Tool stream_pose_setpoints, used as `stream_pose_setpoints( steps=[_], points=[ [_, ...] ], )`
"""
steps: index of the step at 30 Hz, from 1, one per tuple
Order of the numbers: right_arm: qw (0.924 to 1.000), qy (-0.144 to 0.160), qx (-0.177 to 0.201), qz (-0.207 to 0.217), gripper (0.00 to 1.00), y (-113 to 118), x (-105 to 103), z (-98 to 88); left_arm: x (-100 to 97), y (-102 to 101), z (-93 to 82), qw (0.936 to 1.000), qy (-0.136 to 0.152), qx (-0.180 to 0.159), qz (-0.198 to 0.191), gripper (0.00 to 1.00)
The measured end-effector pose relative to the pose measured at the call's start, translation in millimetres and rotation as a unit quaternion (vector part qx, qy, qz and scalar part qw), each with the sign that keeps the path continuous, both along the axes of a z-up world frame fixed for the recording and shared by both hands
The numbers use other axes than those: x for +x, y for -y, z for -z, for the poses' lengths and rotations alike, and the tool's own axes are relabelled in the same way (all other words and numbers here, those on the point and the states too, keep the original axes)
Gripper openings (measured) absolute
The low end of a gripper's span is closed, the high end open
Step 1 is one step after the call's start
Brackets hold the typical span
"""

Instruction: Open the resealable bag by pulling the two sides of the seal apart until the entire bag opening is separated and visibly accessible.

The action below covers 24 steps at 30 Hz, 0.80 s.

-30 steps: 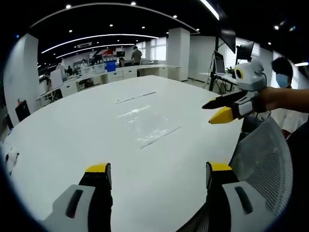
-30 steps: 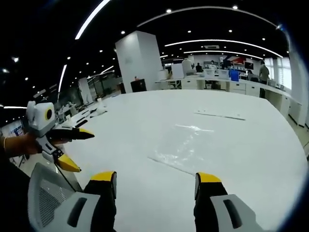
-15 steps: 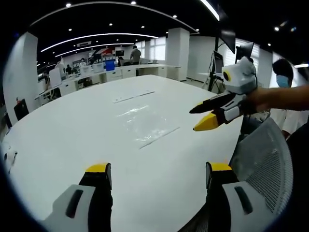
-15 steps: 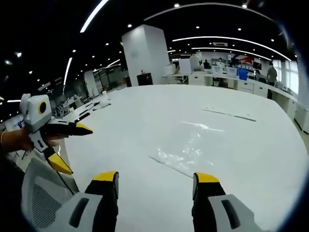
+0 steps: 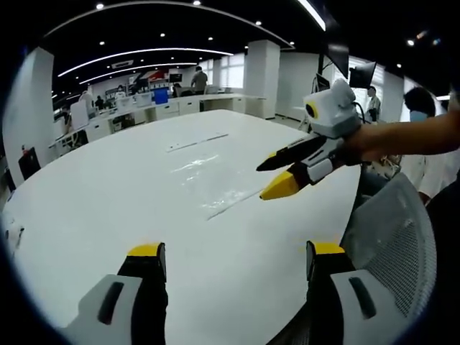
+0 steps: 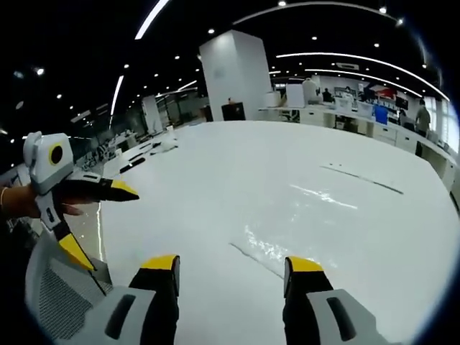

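Observation:
A clear resealable bag (image 5: 214, 181) lies flat on the white table (image 5: 108, 194), its seal strip along the near edge. In the left gripper view my left gripper (image 5: 237, 255) stands open over the table's near edge, well short of the bag. My right gripper (image 5: 268, 180) comes in from the right, open and empty, its tips just above the bag's seal end. In the right gripper view the right gripper (image 6: 231, 266) is open right at the bag (image 6: 302, 226), whose seal edge lies between the jaws. The left gripper (image 6: 100, 223) hangs open at the left.
A grey mesh chair back (image 5: 392, 244) stands at the table's near edge, also seen as the chair back (image 6: 54, 287). A thin strip (image 5: 198, 141) lies further along the table. A person (image 5: 424, 115) stands at the right. Small items (image 6: 144, 152) lie at the table's far side.
My right gripper has moved forward over the table to the bag's seal edge; its view now sits closer to the bag. The left gripper has held still.

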State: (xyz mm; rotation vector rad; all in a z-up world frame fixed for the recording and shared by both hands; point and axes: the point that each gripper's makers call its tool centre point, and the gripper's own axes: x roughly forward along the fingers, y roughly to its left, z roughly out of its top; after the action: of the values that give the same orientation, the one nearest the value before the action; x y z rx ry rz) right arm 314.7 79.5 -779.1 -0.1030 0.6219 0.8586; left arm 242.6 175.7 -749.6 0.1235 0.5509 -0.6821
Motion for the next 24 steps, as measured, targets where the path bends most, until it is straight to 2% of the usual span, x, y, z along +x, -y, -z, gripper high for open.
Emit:
stream_pose_setpoints(
  steps=[5, 11, 18, 22, 24],
  points=[
    [0.9999, 0.006, -0.006, -0.012, 0.52, -7.7, 7.1, 5.8, 1.4, -0.3, 1.3, 1.0000, -0.003, 0.001, 0.001, 0.78],
    [0.9995, 0.001, -0.016, -0.027, 0.51, -16.4, 13.1, 15.4, 6.4, -8.3, -3.1, 1.0000, 0.002, -0.004, -0.008, 0.78],
    [0.9984, -0.008, -0.033, -0.044, 0.48, -25.5, 23.3, 28.0, 6.8, -6.2, -3.6, 1.0000, 0.007, 0.002, -0.003, 0.78],
    [0.9977, -0.004, -0.043, -0.053, 0.44, -33.3, 30.4, 32.8, 9.4, -5.2, -5.6, 0.9998, 0.017, -0.001, -0.010, 0.81],
    [0.9976, -0.003, -0.043, -0.054, 0.43, -37.9, 33.6, 34.1, 9.8, -6.3, -4.2, 0.9998, 0.013, -0.001, -0.014, 0.82]
  ],
)
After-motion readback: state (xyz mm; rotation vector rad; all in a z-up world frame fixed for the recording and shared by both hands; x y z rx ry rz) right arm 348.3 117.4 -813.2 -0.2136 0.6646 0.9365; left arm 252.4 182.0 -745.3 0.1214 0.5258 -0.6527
